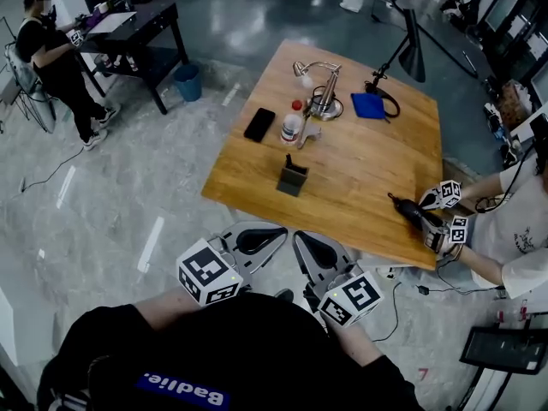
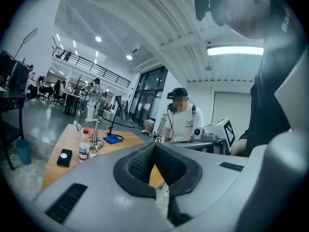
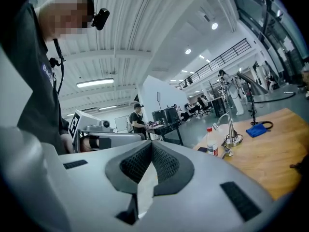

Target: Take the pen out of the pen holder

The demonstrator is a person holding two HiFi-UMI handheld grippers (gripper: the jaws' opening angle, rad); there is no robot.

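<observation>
A small dark pen holder [image 1: 292,179] stands on the wooden table [image 1: 360,187] near its front edge, with a dark pen [image 1: 289,160] sticking up out of it. Both grippers are held close to my body, short of the table's near edge. The left gripper [image 1: 257,241] is shut with nothing between its pads. The right gripper [image 1: 315,252] is shut and empty too. In the left gripper view the left gripper [image 2: 154,146] has its ribbed pads meeting at the tip. The right gripper [image 3: 151,144] looks the same in its own view. The pen holder is hidden in both gripper views.
On the table behind the holder lie a black phone [image 1: 259,124], a red-capped bottle [image 1: 292,122], a chrome lamp [image 1: 324,94], a blue cloth [image 1: 370,105] and a black lamp [image 1: 411,48]. Another person's grippers [image 1: 443,212] rest at the table's right edge. A blue bin [image 1: 187,82] stands by a black desk.
</observation>
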